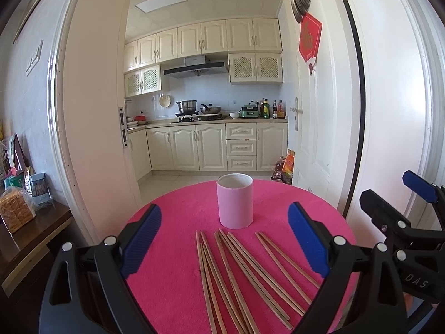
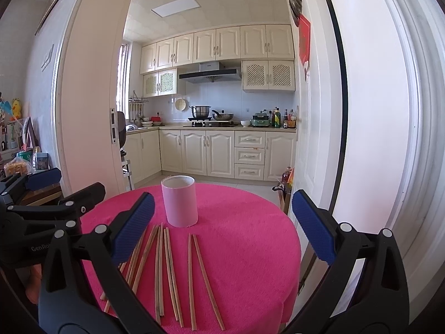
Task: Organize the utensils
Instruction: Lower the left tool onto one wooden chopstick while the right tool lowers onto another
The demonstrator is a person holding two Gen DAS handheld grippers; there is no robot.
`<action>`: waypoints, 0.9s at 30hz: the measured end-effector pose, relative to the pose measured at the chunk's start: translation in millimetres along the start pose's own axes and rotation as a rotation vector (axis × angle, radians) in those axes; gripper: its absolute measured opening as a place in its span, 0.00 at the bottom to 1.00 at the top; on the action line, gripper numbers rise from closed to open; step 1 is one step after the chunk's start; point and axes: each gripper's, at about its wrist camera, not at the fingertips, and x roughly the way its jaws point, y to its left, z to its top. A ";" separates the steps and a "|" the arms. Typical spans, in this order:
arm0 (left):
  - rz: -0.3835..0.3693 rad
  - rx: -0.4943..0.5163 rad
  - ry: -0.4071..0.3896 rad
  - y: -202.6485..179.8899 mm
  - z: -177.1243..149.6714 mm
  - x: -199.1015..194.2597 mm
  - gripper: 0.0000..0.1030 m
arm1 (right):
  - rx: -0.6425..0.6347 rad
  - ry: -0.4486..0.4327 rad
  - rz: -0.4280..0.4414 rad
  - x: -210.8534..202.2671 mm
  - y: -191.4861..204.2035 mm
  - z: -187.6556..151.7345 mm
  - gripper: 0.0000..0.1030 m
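Chopsticks (image 1: 244,272), bare wood, lie fanned flat on the pink-clothed round surface (image 1: 178,284), tips toward the pink cylindrical holder (image 1: 235,201); the holder stands upright just behind them, near centre, mouth open, and looks empty as far as its inside shows. In the right wrist view the sticks (image 2: 167,267) fall into a loose bundle at left and a separate pair at right. Several cross or touch. Left tongs (image 1: 224,245) spread wide, holding nothing, poised above the fan. Right tongs (image 2: 222,228) likewise wide and empty, with the right-hand pair lying between the fingers' lines. Judged step: first pick, nothing yet in the holder. To do it well, start with the separate pair, since it lies clear of the others; close near mid-length so it stays balanced; lift, tilt upright, and lower tip-first without knocking the holder's rim. Thin sticks on plush cloth may roll or slip out of the blue pads (image 2: 133,228).
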 end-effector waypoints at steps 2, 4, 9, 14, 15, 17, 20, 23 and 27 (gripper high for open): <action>0.003 0.000 0.007 1.1 -1.0 1.9 0.88 | 0.000 0.008 0.001 3.8 -0.1 3.2 0.94; 0.005 0.002 0.013 1.1 -1.7 4.8 0.88 | 0.002 0.017 0.004 7.3 0.2 3.9 0.94; 0.009 -0.002 0.043 5.1 -4.8 13.8 0.88 | 0.002 0.048 0.011 18.9 0.8 6.0 0.94; 0.019 0.000 0.098 9.3 -8.1 28.8 0.88 | -0.002 0.128 0.038 41.8 1.9 8.0 0.94; 0.010 0.001 0.131 12.0 -8.0 35.6 0.88 | -0.003 0.169 0.057 51.0 2.6 8.3 0.94; -0.025 -0.013 0.205 19.1 -8.6 52.1 0.88 | -0.008 0.243 0.106 68.3 3.9 8.4 0.94; -0.061 -0.047 0.331 34.4 -12.6 79.8 0.88 | -0.040 0.324 0.131 91.9 7.2 8.2 0.94; -0.054 -0.085 0.483 55.3 -24.1 110.3 0.88 | -0.087 0.379 0.131 112.1 8.7 4.3 0.94; -0.074 -0.137 0.633 77.0 -45.6 141.2 0.61 | -0.133 0.490 0.162 143.9 11.1 -3.7 0.94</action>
